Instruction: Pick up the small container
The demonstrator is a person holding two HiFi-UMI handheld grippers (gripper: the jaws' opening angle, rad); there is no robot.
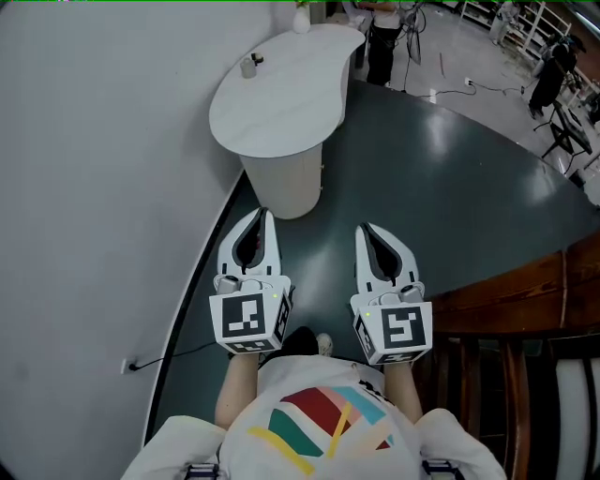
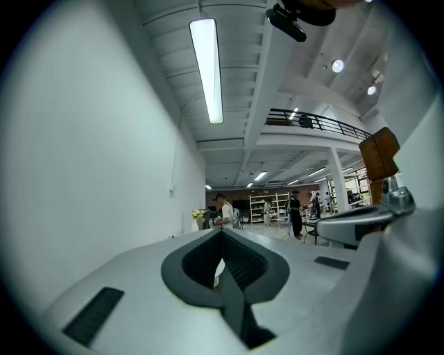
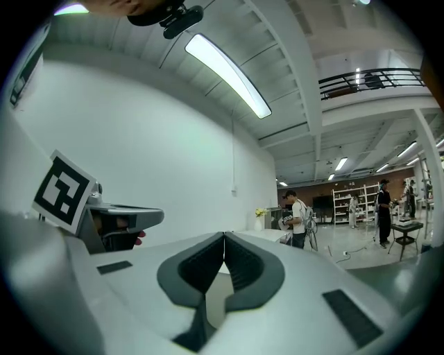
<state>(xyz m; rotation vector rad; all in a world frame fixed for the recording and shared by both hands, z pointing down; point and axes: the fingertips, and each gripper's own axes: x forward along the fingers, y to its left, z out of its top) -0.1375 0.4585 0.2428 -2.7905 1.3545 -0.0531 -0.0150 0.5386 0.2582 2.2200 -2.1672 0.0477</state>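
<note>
No words, numbers or brand names can be read in any view. The only sign-like marks are black-and-white square codes point(image 3: 64, 191), printed on the marker cube point(image 1: 247, 317) of the left claw point(image 1: 264, 216) and the marker cube point(image 1: 403, 328) of the right claw point(image 1: 365, 230).

Side by side over the floor point(image 1: 412, 187), left gripper point(image 1: 263, 214) left of right gripper point(image 1: 364, 228). Ahead of both and well apart, table point(image 1: 281, 112) beside the wall point(image 1: 94, 187) at left, with small container point(image 1: 249, 66) on its far left part and vase point(image 1: 301, 19) at its far end. Right of the grippers, wooden counter point(image 1: 525, 291).
</note>
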